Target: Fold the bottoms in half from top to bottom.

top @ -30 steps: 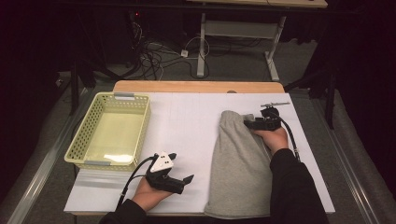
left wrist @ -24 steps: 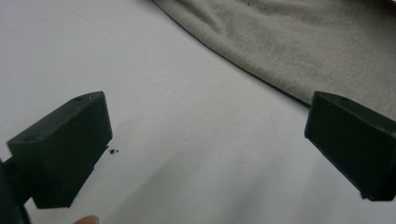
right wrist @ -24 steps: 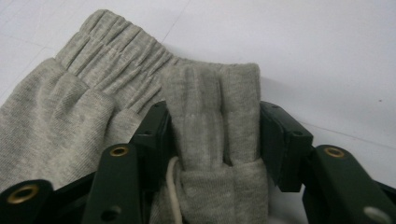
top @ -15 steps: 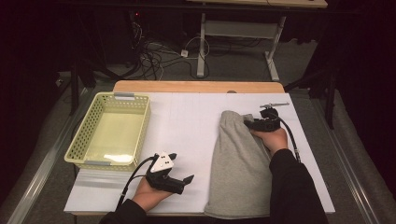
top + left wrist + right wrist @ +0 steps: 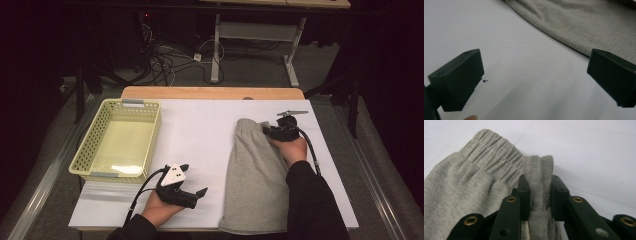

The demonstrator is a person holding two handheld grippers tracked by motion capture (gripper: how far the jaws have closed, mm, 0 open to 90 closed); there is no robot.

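I read no writing anywhere. My right claw [image 5: 537, 192], jaws just closing, pinches the pants [image 5: 474, 182] at their waistband fold. My left claw [image 5: 534, 75] hangs spread, pants just beyond it.

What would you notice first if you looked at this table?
The grey cloth lying on the white table, near the right. The right gripper has just been closing, and its jaws pinch a fold at the cloth's gathered end. A yellow basket sits at the left edge.
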